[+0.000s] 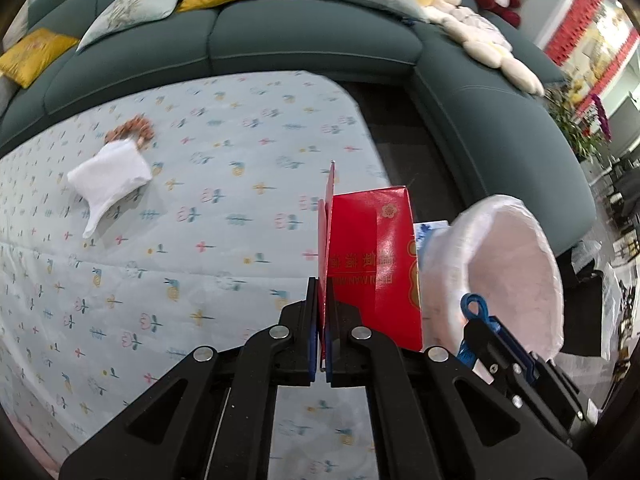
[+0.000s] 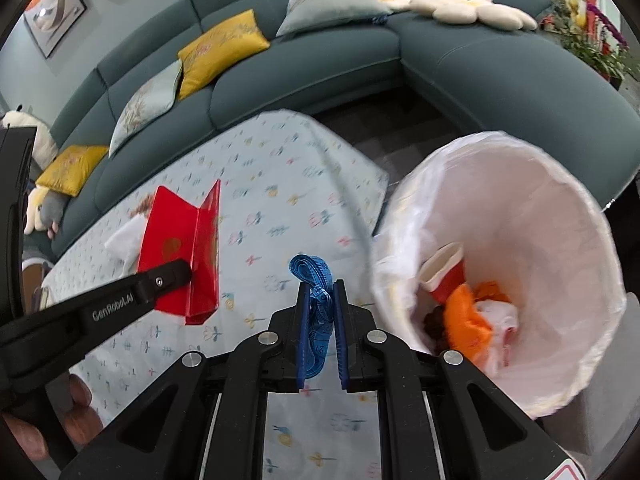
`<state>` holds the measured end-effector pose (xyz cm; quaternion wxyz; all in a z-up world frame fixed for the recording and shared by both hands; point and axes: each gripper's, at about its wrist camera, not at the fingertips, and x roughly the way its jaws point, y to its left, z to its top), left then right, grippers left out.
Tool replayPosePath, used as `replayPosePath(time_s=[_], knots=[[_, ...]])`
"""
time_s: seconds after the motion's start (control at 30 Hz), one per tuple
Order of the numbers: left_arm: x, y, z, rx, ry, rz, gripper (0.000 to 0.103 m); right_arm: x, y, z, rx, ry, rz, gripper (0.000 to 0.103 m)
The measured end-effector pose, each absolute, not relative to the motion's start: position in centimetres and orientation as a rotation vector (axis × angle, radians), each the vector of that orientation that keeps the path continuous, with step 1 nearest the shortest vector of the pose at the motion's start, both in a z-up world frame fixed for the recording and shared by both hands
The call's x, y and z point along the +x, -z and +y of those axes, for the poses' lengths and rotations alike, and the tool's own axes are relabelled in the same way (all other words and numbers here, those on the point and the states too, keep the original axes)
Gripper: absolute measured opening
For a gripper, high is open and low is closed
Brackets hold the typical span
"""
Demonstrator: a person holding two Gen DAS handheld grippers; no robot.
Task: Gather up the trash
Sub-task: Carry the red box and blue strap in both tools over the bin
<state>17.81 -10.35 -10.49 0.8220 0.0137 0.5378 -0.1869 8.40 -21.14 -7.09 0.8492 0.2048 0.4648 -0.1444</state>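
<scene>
**Trash in both grips, bin at the table's edge**

Left gripper [image 1: 323, 320] first: its black fingers with blue pads are pressed together on the folded edge of a glossy red paper gift bag with gold print [image 1: 372, 264], held above the table. That bag looks light and fairly stiff along its creases, yet thin enough to buckle; I'd say the doubled fold where the pads sit now is the sound place to hold it, since a single glossy wall might slip or crumple.

The right gripper [image 2: 320, 312] pinches a blue soft measuring tape [image 2: 316, 280], looped and bunched between nearly closed pads. It seems limp and almost weightless, so a grip through the bundle, as here, should keep loose ends from trailing.

Just right of both tools stands a round bin lined with a white plastic bag [image 2: 560, 208], beside the table's corner. Inside lie a red-and-white paper cup [image 2: 444, 272], orange crumpled wrapping [image 2: 466, 320] and pale scraps. Both held pieces are near its mouth, not yet over it.

Below spreads a pale blue tablecloth with small flower prints [image 1: 240, 152]. Well apart, toward the far side, a crumpled white tissue [image 1: 110, 176] lies touching a small heap of brown nut shells [image 1: 132, 130], apparently yet to be collected. A dark teal sectional sofa [image 1: 312, 36] curves behind.
</scene>
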Motion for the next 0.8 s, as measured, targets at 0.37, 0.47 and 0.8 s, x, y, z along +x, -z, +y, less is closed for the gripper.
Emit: replayPosePath(time_s=[0.37, 0.47, 0.8], knots=[[13.6, 8.2, -17.0, 0.112, 0.519, 1.100, 0.002, 3.8, 4.5, -27.1, 0.483, 0.410, 0.902, 0.011], [12.5, 7.9, -18.7, 0.138, 0.549, 1.092, 0.002, 2.6, 4.4, -28.4, 0.496, 0.433, 0.893, 0.011], [10.3, 7.9, -22.4, 0.199, 0.602, 1.084, 0.002, -0.1, 4.4, -31.2, 0.539, 0.478, 0.869, 0.011]])
